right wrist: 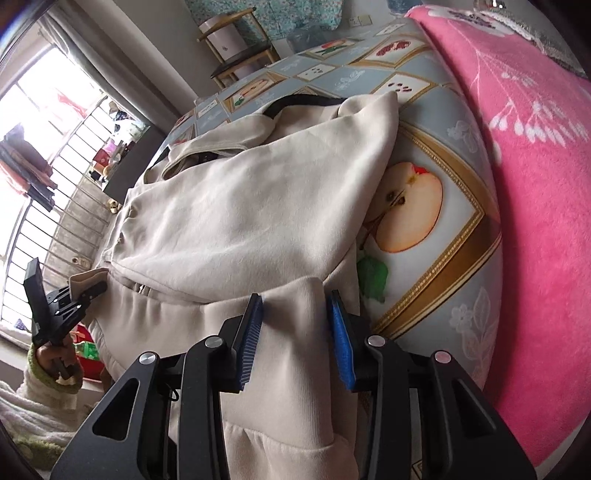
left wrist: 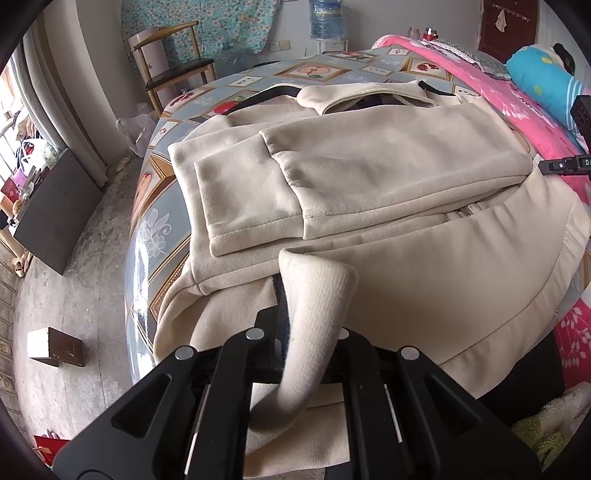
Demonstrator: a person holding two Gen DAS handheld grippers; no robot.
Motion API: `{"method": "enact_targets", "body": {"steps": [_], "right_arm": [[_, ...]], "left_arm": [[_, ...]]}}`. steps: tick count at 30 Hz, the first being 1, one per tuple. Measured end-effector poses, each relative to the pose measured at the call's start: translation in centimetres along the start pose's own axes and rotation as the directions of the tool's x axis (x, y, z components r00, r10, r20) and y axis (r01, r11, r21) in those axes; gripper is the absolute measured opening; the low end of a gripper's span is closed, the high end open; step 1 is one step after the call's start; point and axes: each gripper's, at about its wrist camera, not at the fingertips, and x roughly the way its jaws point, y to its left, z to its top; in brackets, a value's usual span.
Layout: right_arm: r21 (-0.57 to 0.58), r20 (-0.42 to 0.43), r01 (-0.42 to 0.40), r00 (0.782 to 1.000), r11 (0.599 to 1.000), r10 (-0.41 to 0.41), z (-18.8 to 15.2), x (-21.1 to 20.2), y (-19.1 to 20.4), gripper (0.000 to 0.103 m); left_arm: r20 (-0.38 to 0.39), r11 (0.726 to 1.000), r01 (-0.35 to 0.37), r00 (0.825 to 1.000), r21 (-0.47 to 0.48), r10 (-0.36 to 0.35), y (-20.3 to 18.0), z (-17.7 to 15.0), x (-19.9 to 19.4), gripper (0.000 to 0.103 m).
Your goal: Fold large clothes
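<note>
We see a cream fleece jacket (left wrist: 369,192) spread over a bed covered by a grey-blue fruit-print sheet (left wrist: 325,70), its sleeves folded across the body and its dark-lined collar toward the far end. A pink floral blanket (right wrist: 535,184) lies along one side of the bed, touching the sheet's edge.

In the left wrist view, our left gripper (left wrist: 291,332) is closed on the jacket's ribbed hem band (left wrist: 314,317): a strip of ribbed cloth rises between the fingers and curls up over the jacket. The right wrist view shows the same gripper at the far left with beige cloth in its tips.

Our right gripper (right wrist: 295,332) stands fairly wide, its blue ridged pads (right wrist: 341,343) set either side of a raised fold of the jacket's lower edge. The cloth fills the gap between them, but the pads are apart and not pressing it flat; we cannot tell whether either pad touches the fabric.

A sliced apple print (right wrist: 410,206) on the sheet shows just beside the jacket's right edge. A wooden chair (left wrist: 173,62) stands beyond the bed's far corner, and a blue water jug (left wrist: 325,18) sits by the back wall. A blue plush toy (left wrist: 543,81) rests on the pink blanket.
</note>
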Motion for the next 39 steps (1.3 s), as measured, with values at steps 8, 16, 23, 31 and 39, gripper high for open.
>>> {"method": "enact_targets", "body": {"steps": [8, 16, 23, 31, 39], "right_arm": [[-0.027, -0.052, 0.005, 0.999, 1.0, -0.007, -1.2, 0.0, 0.6, 0.036], [-0.251, 0.014, 0.323, 0.944, 0.912, -0.331, -2.2, 0.8, 6.1, 0.017], [-0.297, 0.062, 0.487, 0.868, 0.821, -0.492, -2.9, 2.0, 8.0, 0.016], [-0.283, 0.083, 0.55, 0.83, 0.786, -0.551, -3.1, 2.1, 9.1, 0.016], [-0.271, 0.064, 0.579, 0.808, 0.769, -0.586, -3.1, 3.0, 9.1, 0.016]], "left_arm": [[0.007, 1.0, 0.013, 1.0, -0.003, -0.013, 0.2, -0.1, 0.0, 0.006], [-0.005, 0.999, -0.038, 0.999, 0.017, 0.038, -0.6, 0.0, 0.1, 0.006], [0.014, 0.989, -0.142, 0.99, 0.051, 0.141, -2.1, -0.2, -0.1, 0.006], [0.02, 0.988, -0.145, 0.989, 0.049, 0.144, -1.9, -0.3, -0.1, 0.007], [0.024, 0.993, -0.117, 0.993, 0.033, 0.116, -1.4, -0.3, -0.2, 0.007]]}}
